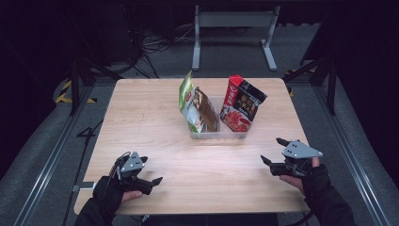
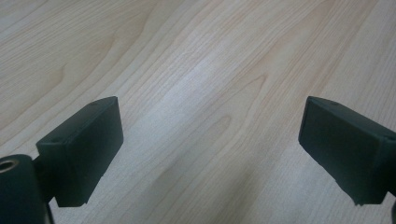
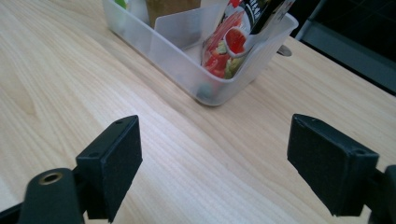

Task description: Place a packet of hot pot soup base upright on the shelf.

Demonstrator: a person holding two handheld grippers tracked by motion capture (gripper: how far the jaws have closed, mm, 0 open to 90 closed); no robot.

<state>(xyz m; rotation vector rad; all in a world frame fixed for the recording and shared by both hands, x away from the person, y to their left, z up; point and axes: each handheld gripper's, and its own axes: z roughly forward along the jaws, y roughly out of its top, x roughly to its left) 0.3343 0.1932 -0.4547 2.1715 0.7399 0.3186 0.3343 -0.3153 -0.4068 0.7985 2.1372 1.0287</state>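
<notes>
A clear plastic bin (image 1: 219,135) with a divider stands at the middle of the wooden table (image 1: 150,122). A green and brown snack pouch (image 1: 194,104) leans in its left compartment. A red and black pouch (image 1: 242,106) stands in the right one. My left gripper (image 1: 151,170) rests near the front left edge, open and empty, with bare wood between its jaws (image 2: 210,140). My right gripper (image 1: 271,149) hovers at the front right, open and empty. It points toward the bin's near corner (image 3: 205,79) and the red pouch (image 3: 224,46), a short way off.
Beyond the table's far edge stands a grey metal frame (image 1: 233,19), with cables on the floor (image 1: 150,47) beside it. Floor rails run along both sides of the table. Bare wood lies between the grippers and the bin.
</notes>
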